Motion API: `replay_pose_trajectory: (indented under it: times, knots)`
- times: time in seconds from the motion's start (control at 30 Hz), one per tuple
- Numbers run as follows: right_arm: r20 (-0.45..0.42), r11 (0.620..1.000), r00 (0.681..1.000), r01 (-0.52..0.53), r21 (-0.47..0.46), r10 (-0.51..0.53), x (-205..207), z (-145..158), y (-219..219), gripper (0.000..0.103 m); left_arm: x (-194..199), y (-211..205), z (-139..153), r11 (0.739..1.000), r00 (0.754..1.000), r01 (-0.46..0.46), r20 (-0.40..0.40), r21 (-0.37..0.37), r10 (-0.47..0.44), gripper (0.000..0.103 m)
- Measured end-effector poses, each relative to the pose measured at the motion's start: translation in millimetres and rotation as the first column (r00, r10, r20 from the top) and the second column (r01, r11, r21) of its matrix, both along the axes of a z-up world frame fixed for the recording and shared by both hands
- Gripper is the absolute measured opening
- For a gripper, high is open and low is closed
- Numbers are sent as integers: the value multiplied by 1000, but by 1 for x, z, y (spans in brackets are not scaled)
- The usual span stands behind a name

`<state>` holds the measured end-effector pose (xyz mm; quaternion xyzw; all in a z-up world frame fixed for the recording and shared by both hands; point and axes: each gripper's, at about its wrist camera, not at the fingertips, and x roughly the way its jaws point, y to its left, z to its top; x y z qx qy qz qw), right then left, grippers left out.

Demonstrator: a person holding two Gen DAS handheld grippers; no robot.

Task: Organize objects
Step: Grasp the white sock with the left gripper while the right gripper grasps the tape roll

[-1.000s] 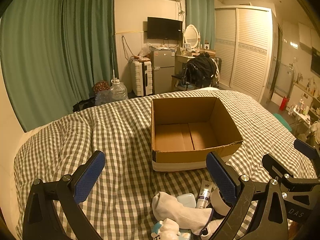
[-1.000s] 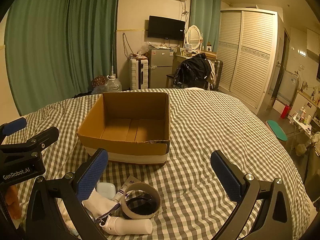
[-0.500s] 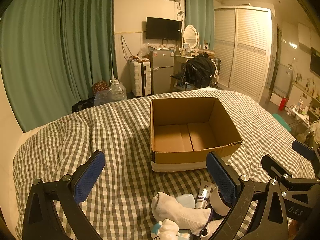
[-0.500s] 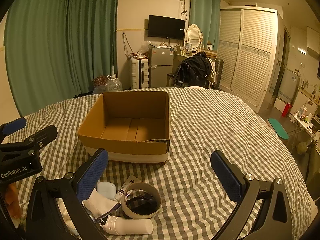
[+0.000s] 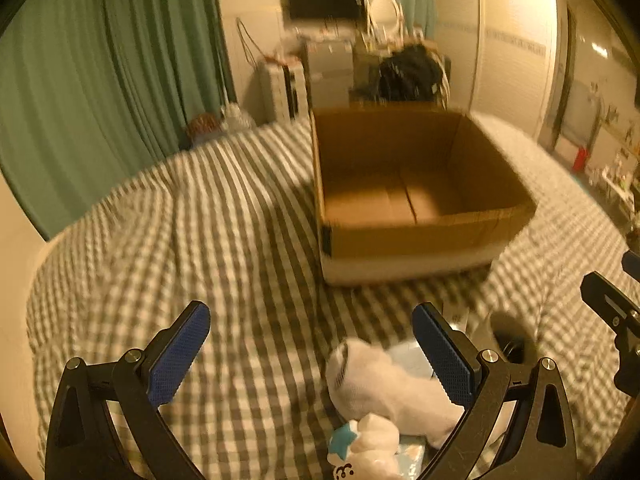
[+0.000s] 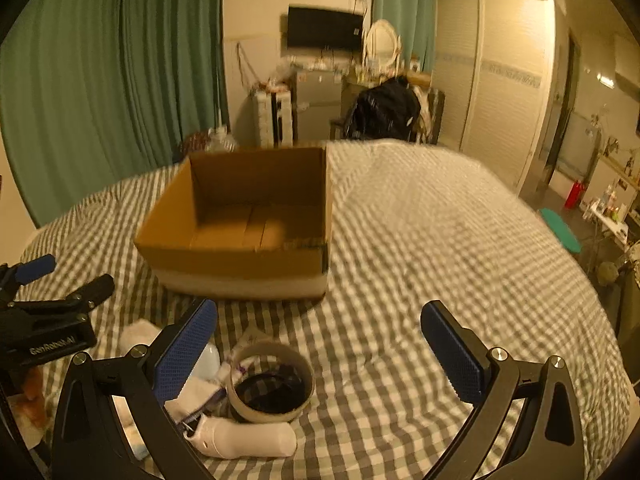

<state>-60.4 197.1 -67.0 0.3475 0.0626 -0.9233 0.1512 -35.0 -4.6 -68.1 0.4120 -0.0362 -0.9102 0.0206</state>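
An open, empty cardboard box [image 5: 416, 236] [image 6: 236, 264] sits on the checked bedspread. In front of it lies a small pile: a white sock [image 5: 380, 388], a white plush toy [image 5: 368, 444], a pale blue case [image 5: 408, 358], a roll of tape [image 6: 272, 384] and a white bottle [image 6: 244, 440]. My left gripper [image 5: 312, 356] is open and empty, over the bed just left of the pile. My right gripper [image 6: 320, 352] is open and empty, with its left finger above the pile and the tape roll between the fingers below.
The checked bedspread [image 6: 440, 260] spreads wide to the right and left of the box. Green curtains [image 5: 100, 80], a small fridge [image 6: 316, 104], a chair with a black jacket [image 6: 384, 108] and a white wardrobe [image 6: 492, 80] stand beyond the bed.
Both grippers have moved forward and tilted down toward the pile; the box and the objects look larger and nearer. Both stay open.
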Motion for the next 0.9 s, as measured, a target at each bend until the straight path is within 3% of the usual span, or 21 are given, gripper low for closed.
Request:
replay_pose_trajectory:
  times: [0.23, 0.57, 0.7, 0.9]
  knots:
    - [118, 999, 993, -29, 30, 25, -14, -45, -15, 102, -9, 9, -28, 1000, 998, 21, 58, -21, -20, 103]
    - [252, 997, 966, -68, 35, 57, -26, -85, -22, 102, -25, 14, -72, 998, 971, 66, 230, 12, -67, 103]
    - [307, 996, 948, -91, 17, 81, -32, -97, -22, 102, -25, 16, -79, 996, 967, 83, 239, 17, -85, 103]
    - [321, 994, 942, -110, 21, 97, -31, -100, -25, 102, -27, 17, -89, 990, 956, 130, 258, 56, -140, 100]
